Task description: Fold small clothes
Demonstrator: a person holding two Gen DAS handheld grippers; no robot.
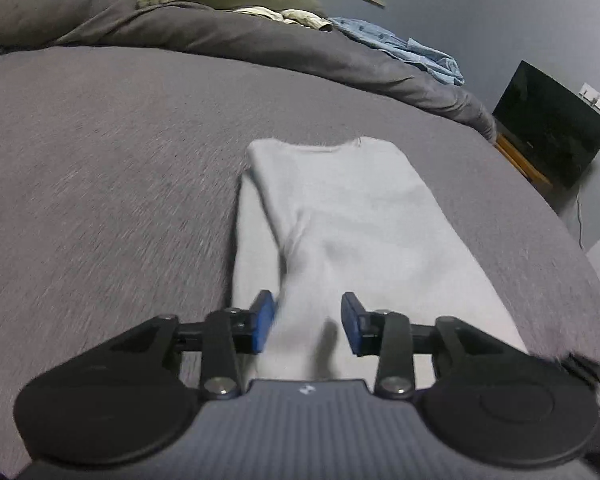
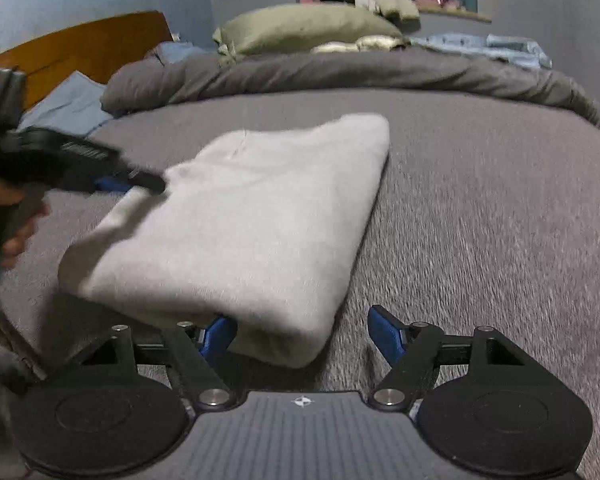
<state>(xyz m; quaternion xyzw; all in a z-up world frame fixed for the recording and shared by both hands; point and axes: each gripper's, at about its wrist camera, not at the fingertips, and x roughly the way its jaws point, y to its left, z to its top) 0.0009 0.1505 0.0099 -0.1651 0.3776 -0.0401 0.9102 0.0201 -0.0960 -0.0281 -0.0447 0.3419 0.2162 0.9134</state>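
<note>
A light grey garment (image 1: 352,216) lies folded into a long rectangle on the grey bed (image 1: 100,184). My left gripper (image 1: 308,320) stands over its near end. The blue pads are apart with a raised fold of the cloth between them, and the left pad (image 1: 264,320) is at the cloth's edge. In the right wrist view the garment (image 2: 252,216) is a thick folded stack. My right gripper (image 2: 302,334) is open wide at its near corner, which covers part of the left pad (image 2: 220,336). The left gripper (image 2: 140,186), held by a hand (image 2: 16,224), reaches the stack's left edge.
A rumpled dark grey duvet (image 2: 340,72) lies across the far side of the bed, with a green pillow (image 2: 300,28) and blue clothes (image 2: 484,50) behind it. A wooden headboard (image 2: 80,48) is at far left. A black screen (image 1: 548,120) stands past the bed's right edge.
</note>
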